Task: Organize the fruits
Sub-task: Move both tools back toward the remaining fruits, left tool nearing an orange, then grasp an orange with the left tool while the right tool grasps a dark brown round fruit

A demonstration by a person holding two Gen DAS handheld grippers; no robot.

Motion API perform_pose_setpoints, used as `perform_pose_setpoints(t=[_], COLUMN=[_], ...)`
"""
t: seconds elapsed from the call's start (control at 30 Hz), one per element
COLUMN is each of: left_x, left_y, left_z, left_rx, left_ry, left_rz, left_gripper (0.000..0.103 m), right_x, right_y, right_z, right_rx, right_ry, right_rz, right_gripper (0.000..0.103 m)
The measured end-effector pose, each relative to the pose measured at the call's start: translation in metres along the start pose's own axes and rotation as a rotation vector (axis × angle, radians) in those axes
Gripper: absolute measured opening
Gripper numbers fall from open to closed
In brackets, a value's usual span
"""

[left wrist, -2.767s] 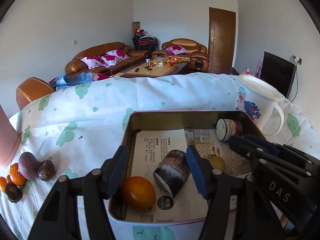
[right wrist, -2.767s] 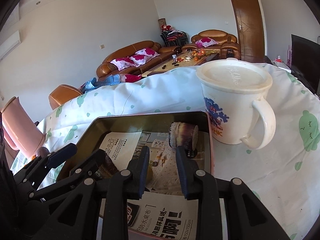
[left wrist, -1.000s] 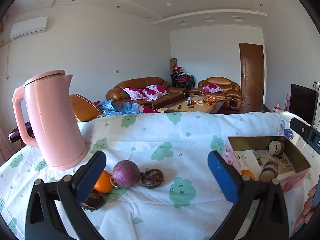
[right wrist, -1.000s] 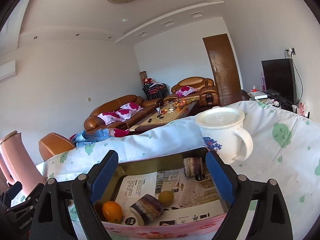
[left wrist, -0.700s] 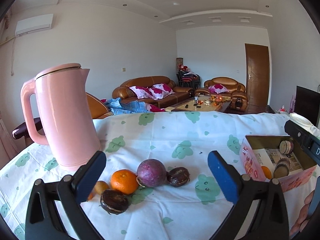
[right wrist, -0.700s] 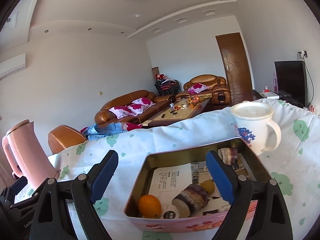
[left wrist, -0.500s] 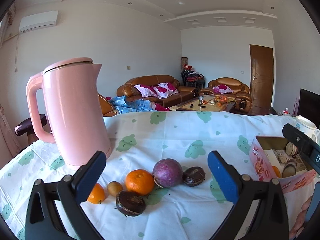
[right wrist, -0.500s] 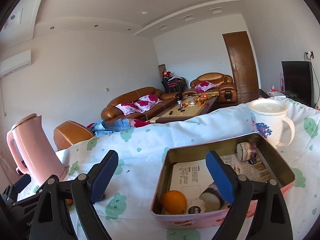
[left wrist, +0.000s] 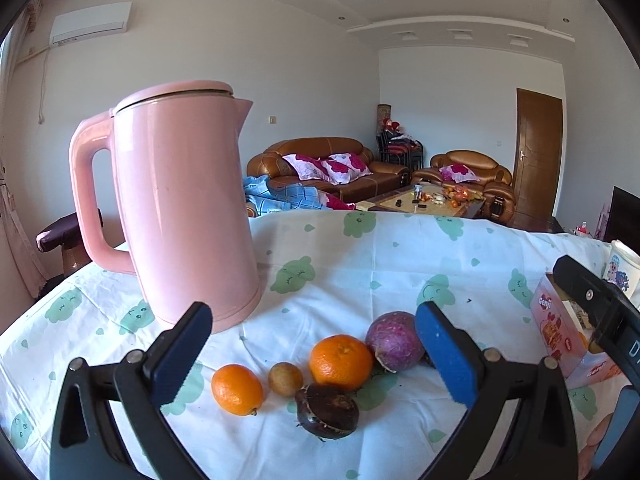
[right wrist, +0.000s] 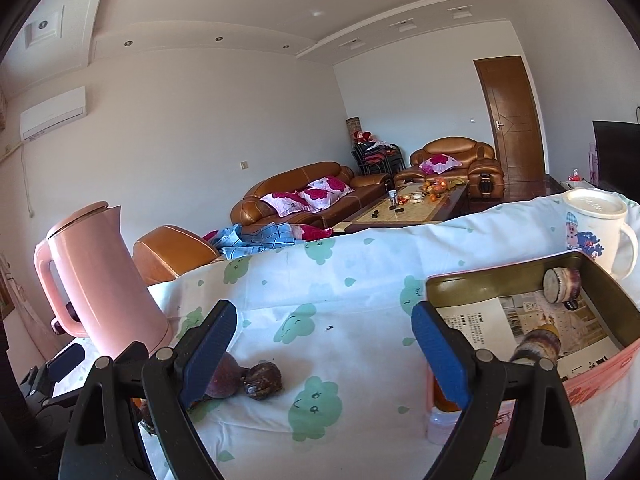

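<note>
In the left wrist view, loose fruit lies on the tablecloth: a large orange [left wrist: 341, 361], a small orange [left wrist: 237, 389], a small brown fruit [left wrist: 285, 378], a purple fruit [left wrist: 395, 341] and a dark shrivelled one [left wrist: 327, 411]. My left gripper [left wrist: 316, 350] is open and empty, just in front of this fruit. My right gripper [right wrist: 324, 350] is open and empty above bare cloth, between the fruit [right wrist: 262, 381] on its left and the pink tin box [right wrist: 592, 376] on its right. The tin holds two dark cut pieces [right wrist: 560, 285] on printed paper.
A tall pink kettle [left wrist: 180, 208] stands behind the fruit on the left. A white lidded mug [right wrist: 594, 232] stands behind the tin at the far right. The right gripper's body [left wrist: 600, 308] shows at the right edge of the left wrist view.
Both grippers have opened and pulled back from the tin, then swung left. The fruit pile now sits between the left fingers' line of sight; the tin has slid to the right of both views.
</note>
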State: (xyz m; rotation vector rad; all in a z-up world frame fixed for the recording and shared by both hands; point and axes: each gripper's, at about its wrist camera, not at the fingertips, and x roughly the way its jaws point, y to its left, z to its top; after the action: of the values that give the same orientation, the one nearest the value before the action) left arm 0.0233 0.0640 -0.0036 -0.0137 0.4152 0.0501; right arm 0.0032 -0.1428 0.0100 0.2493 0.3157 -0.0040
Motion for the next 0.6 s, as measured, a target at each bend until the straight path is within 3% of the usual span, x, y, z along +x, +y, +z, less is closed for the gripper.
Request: perform_pose_setpoints(t=[0.6], left_x=[0.02], left_y=[0.041], left_z=[0.0], left_rx=[0.02], left_ry=[0.089], left_rz=[0.075], left_gripper=[0.103], right_x=[0.009], right_y=[0.049], right_z=[-0.009], right_rx=[-0.05], right_ry=[0.016], right_rz=[0.09], right_gripper=[0.09])
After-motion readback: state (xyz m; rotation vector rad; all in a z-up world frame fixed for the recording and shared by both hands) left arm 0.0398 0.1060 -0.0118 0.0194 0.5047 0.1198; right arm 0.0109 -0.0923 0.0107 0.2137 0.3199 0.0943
